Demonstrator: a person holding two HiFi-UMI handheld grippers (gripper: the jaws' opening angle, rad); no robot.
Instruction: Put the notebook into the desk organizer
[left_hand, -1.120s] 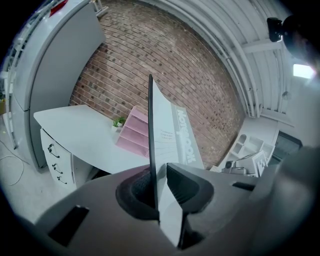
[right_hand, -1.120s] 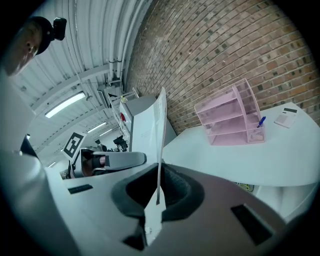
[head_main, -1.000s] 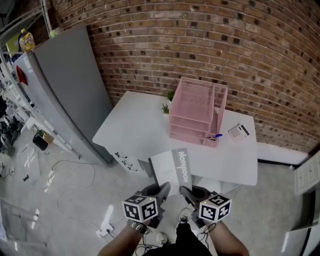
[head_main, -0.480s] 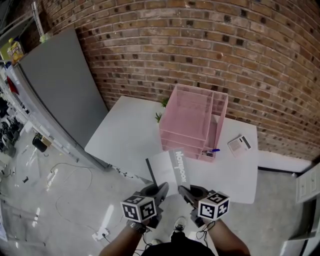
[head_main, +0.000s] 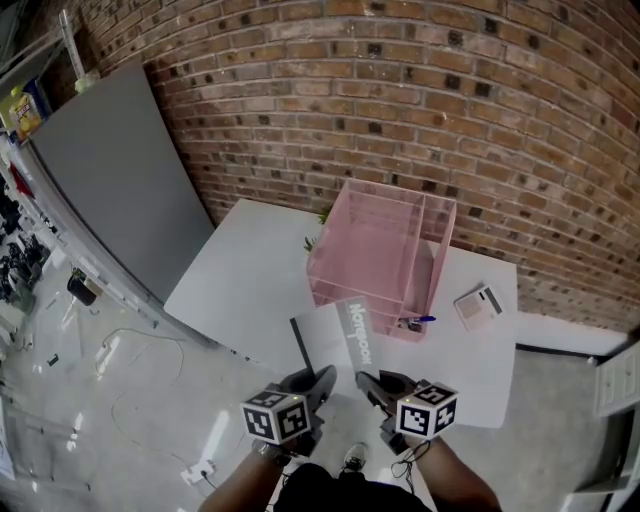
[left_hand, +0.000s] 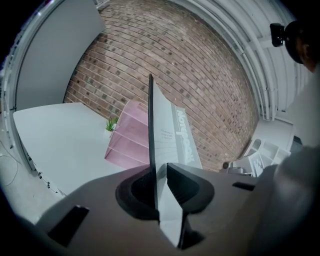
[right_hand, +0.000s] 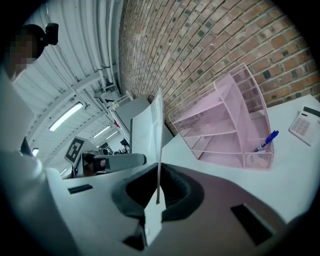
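Observation:
A grey-white notebook (head_main: 335, 338) with a printed grey spine strip is held by its near edge, off the table, just in front of the pink mesh desk organizer (head_main: 375, 250). My left gripper (head_main: 322, 378) is shut on its near left corner and my right gripper (head_main: 364, 381) on its near right part. In the left gripper view the notebook (left_hand: 159, 131) rises edge-on from the closed jaws, with the organizer (left_hand: 127, 141) beyond it. The right gripper view shows the thin notebook (right_hand: 159, 135) pinched between the jaws, with the organizer (right_hand: 225, 125) to the right.
The organizer stands on a white table (head_main: 235, 280) against a brick wall. A blue pen (head_main: 421, 321) sits in its front right cup, and a calculator (head_main: 477, 305) lies to its right. A small green plant (head_main: 311, 242) is at its left, a grey panel (head_main: 110, 180) further left.
Both grippers have carried the notebook toward the table; its far edge now reaches the organizer's front. The grip has not changed.

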